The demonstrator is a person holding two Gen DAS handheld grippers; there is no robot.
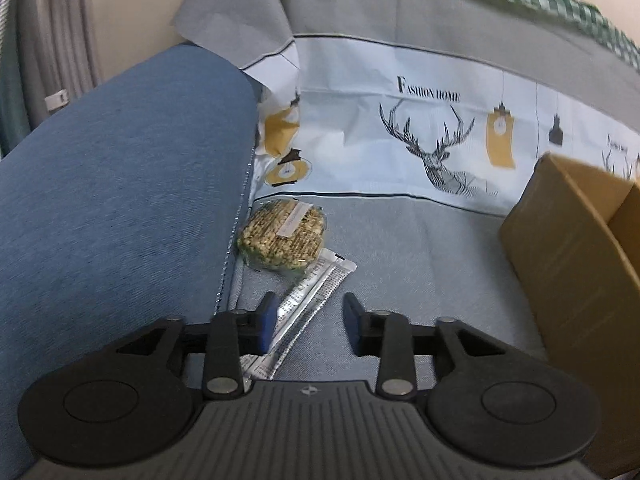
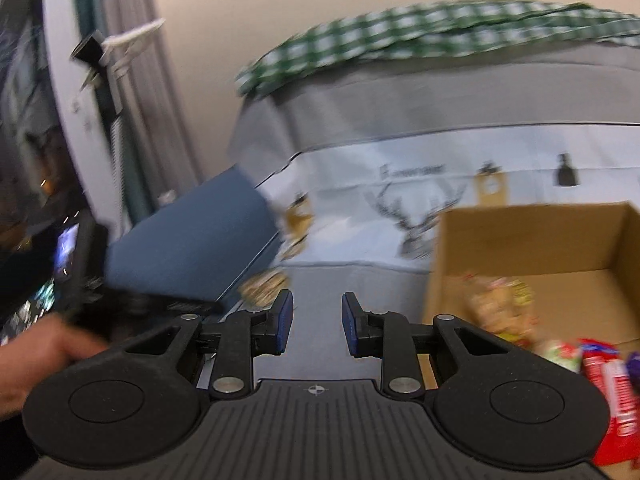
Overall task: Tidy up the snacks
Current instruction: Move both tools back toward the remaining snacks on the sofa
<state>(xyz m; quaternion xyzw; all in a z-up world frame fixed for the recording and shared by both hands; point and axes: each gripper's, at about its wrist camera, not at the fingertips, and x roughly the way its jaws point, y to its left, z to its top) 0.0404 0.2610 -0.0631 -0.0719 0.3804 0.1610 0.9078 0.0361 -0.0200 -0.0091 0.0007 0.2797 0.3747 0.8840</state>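
Observation:
A round grain cracker (image 1: 282, 234) in clear wrap lies on the grey seat cover against a blue armrest (image 1: 120, 180). Just in front of it is a silver sachet strip (image 1: 316, 288). My left gripper (image 1: 310, 304) hovers over the strip, open, its left finger above the strip's near end and nothing pinched. In the right wrist view my right gripper (image 2: 317, 300) is open a narrow gap with nothing between its pads. The cracker (image 2: 266, 282) shows blurred ahead of it to the left. An open cardboard box (image 2: 520, 236) at the right holds blurred snack packs (image 2: 504, 304) and a red packet (image 2: 612, 392).
The box's side wall (image 1: 560, 248) stands right of my left gripper. A deer-print cover (image 1: 432, 152) drapes the sofa back, with a green checked cloth (image 2: 400, 36) on top. A person's hand (image 2: 36, 356) grips a dark device at the left. Grey seat lies between cracker and box.

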